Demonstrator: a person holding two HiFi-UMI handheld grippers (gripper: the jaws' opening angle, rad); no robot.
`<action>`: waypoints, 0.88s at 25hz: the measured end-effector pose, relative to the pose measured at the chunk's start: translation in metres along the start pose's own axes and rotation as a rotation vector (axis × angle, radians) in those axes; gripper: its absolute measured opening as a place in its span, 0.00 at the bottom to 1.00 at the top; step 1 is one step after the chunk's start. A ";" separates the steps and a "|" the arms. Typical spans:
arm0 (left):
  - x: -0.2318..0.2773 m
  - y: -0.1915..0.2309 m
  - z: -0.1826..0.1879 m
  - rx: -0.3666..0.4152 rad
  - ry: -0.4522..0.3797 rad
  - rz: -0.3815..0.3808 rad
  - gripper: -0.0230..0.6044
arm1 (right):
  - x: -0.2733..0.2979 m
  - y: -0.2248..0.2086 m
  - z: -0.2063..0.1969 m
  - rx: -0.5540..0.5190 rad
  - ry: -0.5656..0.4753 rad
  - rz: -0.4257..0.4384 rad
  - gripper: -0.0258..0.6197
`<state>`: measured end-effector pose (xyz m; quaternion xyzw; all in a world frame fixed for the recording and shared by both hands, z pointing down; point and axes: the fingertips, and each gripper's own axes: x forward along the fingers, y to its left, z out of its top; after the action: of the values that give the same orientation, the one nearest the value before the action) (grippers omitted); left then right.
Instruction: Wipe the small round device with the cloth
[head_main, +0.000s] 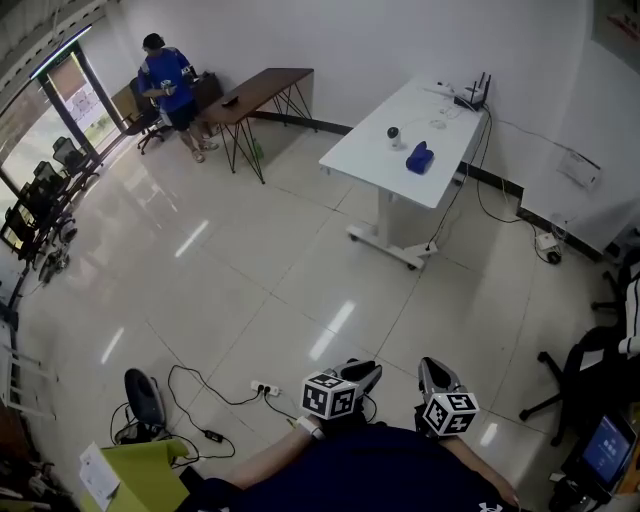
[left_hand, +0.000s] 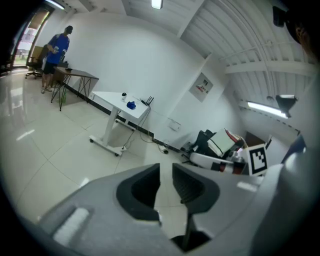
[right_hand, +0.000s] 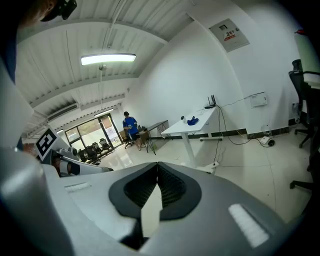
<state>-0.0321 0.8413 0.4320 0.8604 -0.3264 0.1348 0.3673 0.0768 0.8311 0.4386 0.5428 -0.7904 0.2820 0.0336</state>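
Left tongs (head_main: 362, 376) and right tongs (head_main: 436, 374) on my rig: pale grey moulded shells, with black ribbed pads (left_hand: 187, 186) set in dark rounded hollows. Each has a cube (head_main: 330, 395) with black-and-white square markers (white borders round the squares). I'm wearing a dark navy top (head_main: 380, 468) with small white print on it. There's a white band (head_main: 303, 428) at the left wrist.

Detail of small round device (head_main: 393, 133) unreadable; chair (head_main: 588, 358) cropped.
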 end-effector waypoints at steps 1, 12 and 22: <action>0.004 0.003 0.004 0.001 0.001 -0.004 0.16 | 0.005 -0.002 0.004 0.002 -0.005 -0.004 0.06; 0.047 0.069 0.078 -0.007 0.016 -0.041 0.16 | 0.094 -0.023 0.045 0.004 0.015 -0.055 0.06; 0.068 0.148 0.150 -0.024 0.019 -0.063 0.16 | 0.188 -0.020 0.084 -0.003 0.041 -0.105 0.06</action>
<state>-0.0797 0.6255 0.4405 0.8646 -0.2972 0.1273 0.3847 0.0389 0.6281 0.4436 0.5778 -0.7603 0.2896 0.0654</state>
